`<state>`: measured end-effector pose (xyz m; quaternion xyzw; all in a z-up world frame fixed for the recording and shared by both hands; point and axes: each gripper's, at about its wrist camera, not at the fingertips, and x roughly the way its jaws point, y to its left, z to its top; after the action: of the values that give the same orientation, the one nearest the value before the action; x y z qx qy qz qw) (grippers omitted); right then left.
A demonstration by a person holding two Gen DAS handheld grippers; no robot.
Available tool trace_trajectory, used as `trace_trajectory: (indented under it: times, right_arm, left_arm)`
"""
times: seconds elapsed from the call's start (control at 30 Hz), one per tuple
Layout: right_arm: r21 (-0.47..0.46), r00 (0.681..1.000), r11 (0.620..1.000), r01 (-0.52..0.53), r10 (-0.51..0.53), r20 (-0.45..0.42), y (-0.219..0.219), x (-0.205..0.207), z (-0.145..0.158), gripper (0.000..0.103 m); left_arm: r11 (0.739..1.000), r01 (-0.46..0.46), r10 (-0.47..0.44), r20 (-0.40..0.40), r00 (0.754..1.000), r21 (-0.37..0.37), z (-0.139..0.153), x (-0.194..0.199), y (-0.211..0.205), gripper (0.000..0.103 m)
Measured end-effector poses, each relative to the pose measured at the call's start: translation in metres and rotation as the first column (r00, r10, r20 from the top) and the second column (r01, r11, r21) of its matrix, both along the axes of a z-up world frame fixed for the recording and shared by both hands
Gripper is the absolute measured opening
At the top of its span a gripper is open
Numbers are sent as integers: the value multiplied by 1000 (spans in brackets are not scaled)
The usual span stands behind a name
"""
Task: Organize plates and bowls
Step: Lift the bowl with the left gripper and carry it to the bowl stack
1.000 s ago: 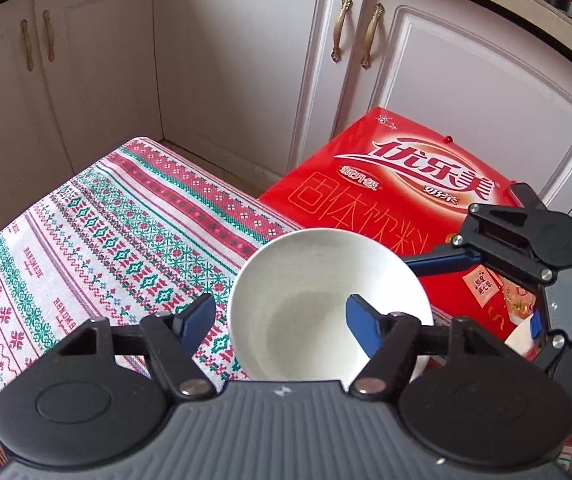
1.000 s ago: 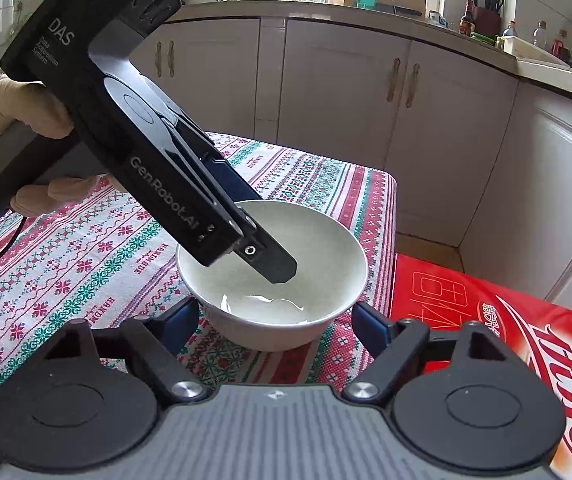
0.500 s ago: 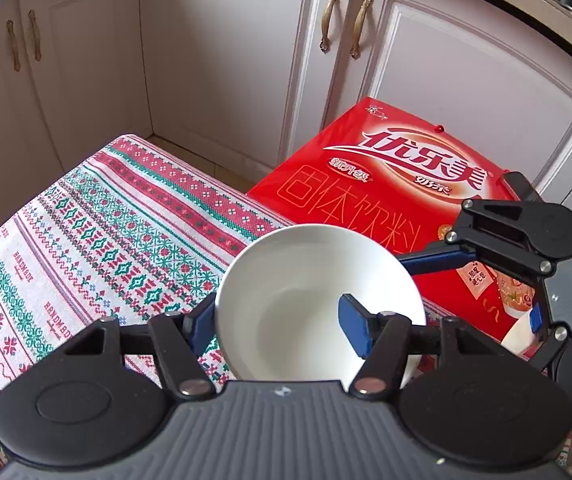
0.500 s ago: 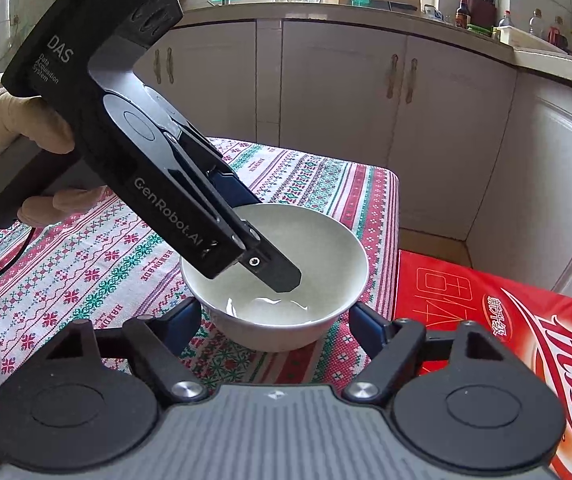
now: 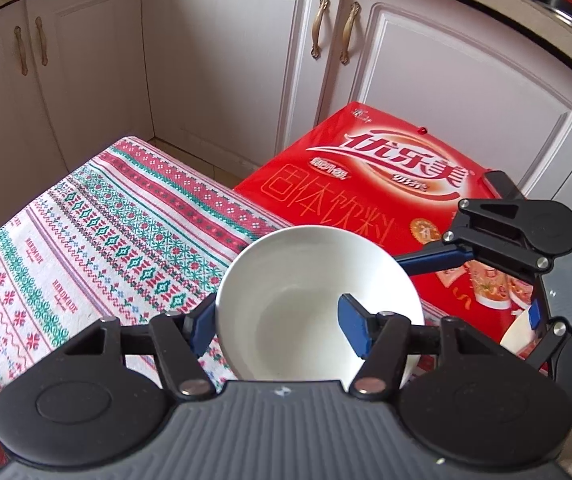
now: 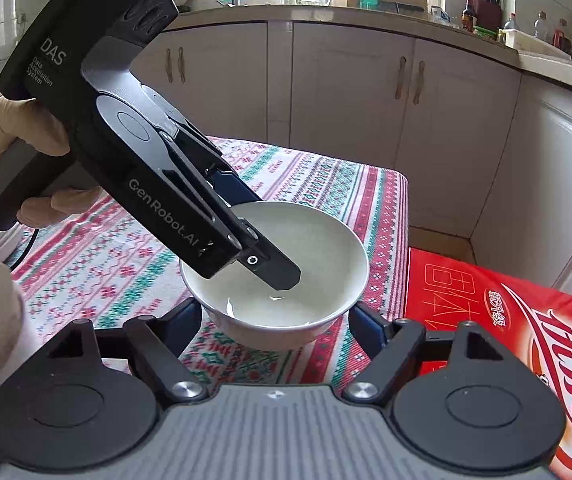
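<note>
White bowl [image 5: 318, 300] sits near the corner of the table [image 5: 97, 240] that lies closest to the red carton [image 5: 370, 184], over the patterned red-green-white cloth. In the right wrist view the bowl [image 6: 286, 280] appears close to the table's right edge, with the carton [image 6: 506, 320] lower and beside that edge.

Left gripper [image 5: 277, 316]: clenched on the bowl's wall. One blue pad presses the outer wall on the left, the other finger [image 5: 356, 328] sits inside the bowl against the inner wall. The right wrist view confirms this: the black finger [image 6: 273, 266] reaches down into the bowl, the blue one runs behind the rim. A gloved hand [image 6: 25, 136] holds the left gripper's handle.

Right gripper [image 6: 275, 326]: released. Its two blue pads stand on either side of the bowl's lower wall, near it, with small gaps visible; no contact seen. In the left wrist view this gripper [image 5: 486, 284] shows at the right, one blue finger lying just past the bowl's far rim.

Whether the bowl's base touches the cloth: cannot tell from either view.

Background: white cabinet doors [image 5: 225, 60] with brass handles; the countertop [image 6: 366, 12] carries bottles and containers.
</note>
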<state>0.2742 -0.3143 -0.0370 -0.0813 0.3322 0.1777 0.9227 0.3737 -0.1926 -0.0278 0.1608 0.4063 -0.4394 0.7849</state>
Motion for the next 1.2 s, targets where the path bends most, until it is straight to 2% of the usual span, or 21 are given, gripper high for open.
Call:
trace_trajectory:
  times: [0.53, 1.2]
  right_arm:
    - [-5, 996, 997, -73, 73, 44, 27, -65, 43, 84]
    - [-14, 975, 978, -208, 209, 73, 85, -127, 60, 84]
  left_arm:
    - [998, -51, 53, 46, 998, -34, 43, -73, 36, 62]
    - [982, -181, 184, 68, 981, -53, 60, -146, 107, 62]
